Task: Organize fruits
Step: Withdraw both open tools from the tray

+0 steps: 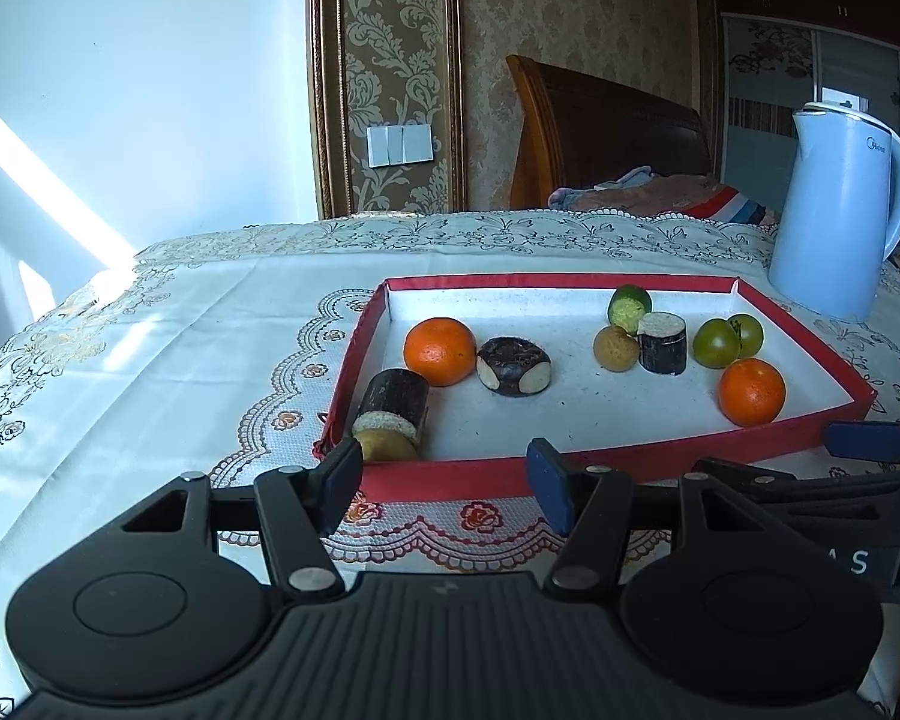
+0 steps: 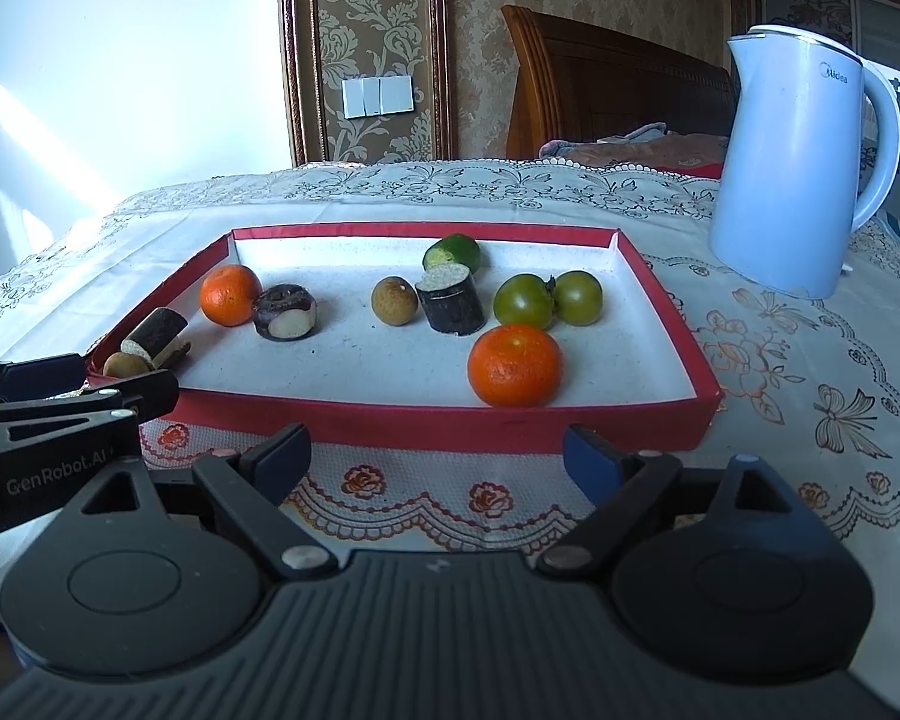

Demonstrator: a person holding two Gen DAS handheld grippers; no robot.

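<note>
Both tongs hang empty over the desk: left tongs half open, right tongs spread wide. Just beyond them, the red tray holds oranges, green tomatoes and cut pieces; farther right stands a blue kettle.

Red tray, matt card with a white, grainy floor. Embroidered lace-edged cloth covers the worktop. Pale blue kettle is smooth, slightly glossy plastic. Oranges have dimpled, shiny peel. Headboard is polished wood.
</note>
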